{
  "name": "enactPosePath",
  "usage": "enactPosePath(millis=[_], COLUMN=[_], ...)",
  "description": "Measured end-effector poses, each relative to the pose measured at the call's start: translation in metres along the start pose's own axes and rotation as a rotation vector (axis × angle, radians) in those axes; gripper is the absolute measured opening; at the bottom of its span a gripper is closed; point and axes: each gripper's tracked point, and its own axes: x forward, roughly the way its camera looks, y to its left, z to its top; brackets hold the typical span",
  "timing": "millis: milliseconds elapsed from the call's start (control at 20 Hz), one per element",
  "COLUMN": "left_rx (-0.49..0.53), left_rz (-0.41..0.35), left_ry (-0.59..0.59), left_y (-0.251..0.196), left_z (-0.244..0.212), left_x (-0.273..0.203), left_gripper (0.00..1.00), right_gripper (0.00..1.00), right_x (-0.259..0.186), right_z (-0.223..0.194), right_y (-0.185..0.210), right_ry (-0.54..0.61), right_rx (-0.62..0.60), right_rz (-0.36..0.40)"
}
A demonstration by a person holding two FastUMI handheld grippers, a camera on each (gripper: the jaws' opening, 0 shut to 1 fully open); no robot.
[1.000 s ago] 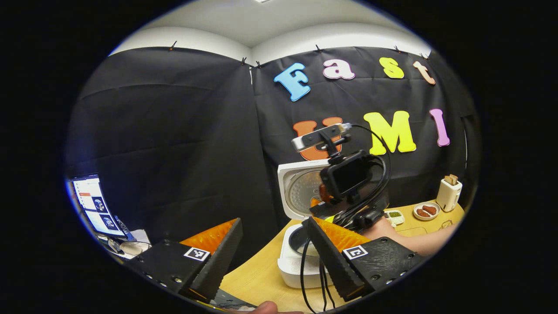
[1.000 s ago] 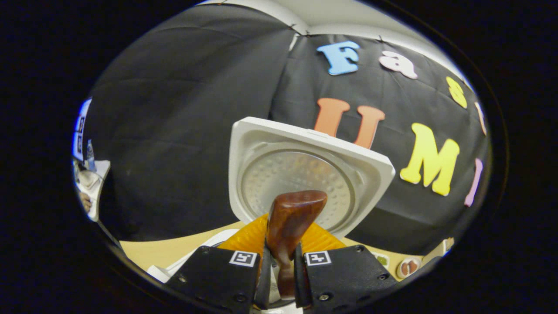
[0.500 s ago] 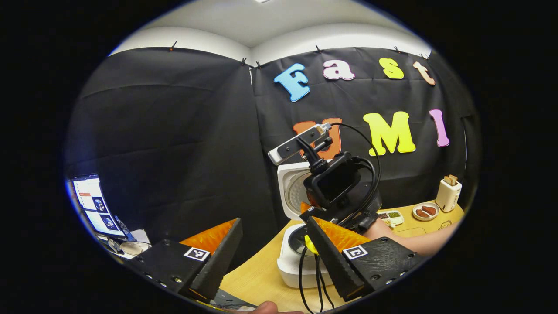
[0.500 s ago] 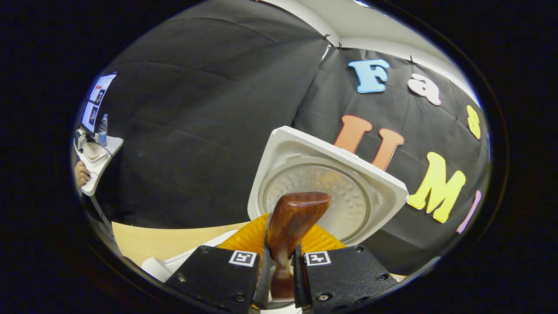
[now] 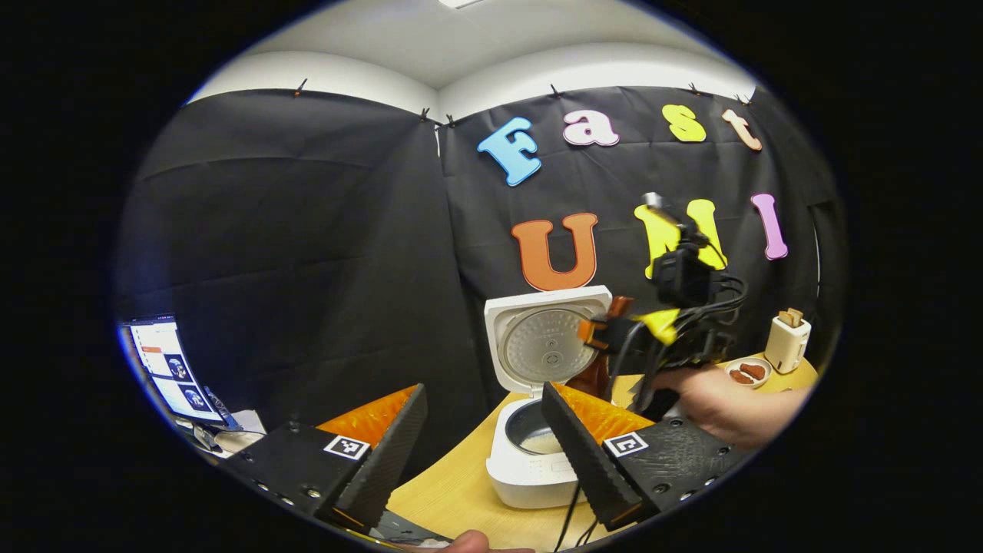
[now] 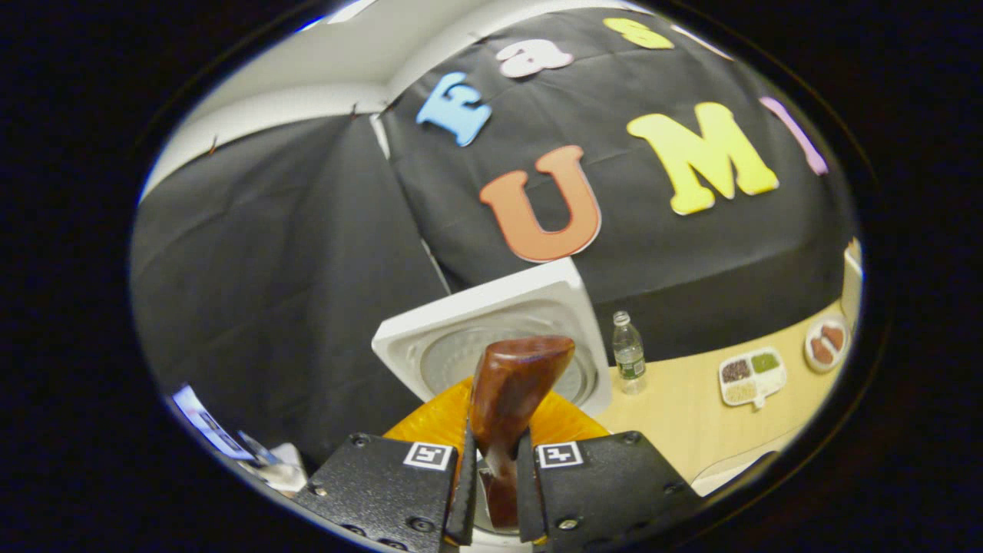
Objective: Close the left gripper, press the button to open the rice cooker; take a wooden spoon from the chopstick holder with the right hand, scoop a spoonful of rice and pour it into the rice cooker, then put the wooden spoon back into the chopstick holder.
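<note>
We see even, dim overhead light, strong fisheye bending at the edges, and motion blur on the hand [image 5: 710,399]

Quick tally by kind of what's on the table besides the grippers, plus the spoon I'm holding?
Rice cooker: 1
Wooden spoon: 1
Water bottle: 1
Divided tray: 1
Round plate: 1
Toaster: 1
Total: 6
</note>
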Motion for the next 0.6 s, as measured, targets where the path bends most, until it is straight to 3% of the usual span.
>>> enactPosePath(millis=[250, 600], left_rx=[0.004, 0.025], left_rz=[-0.037, -0.114], left_ry=[-0.014, -0.028], left_y=[-0.016, -0.056], left_z=[0.011, 0.018], left_x=[-0.004, -0.007], left_gripper=[0.95, 0.95], right_gripper=[0.29, 0.27], right_x=[-0.059, -0.16], right_z=[0.072, 0.123], right_y=[-0.071, -0.184], right_ry=[-0.149, -0.324], right_rx=[0.247, 0.261], right_rz=[-0.082, -0.263])
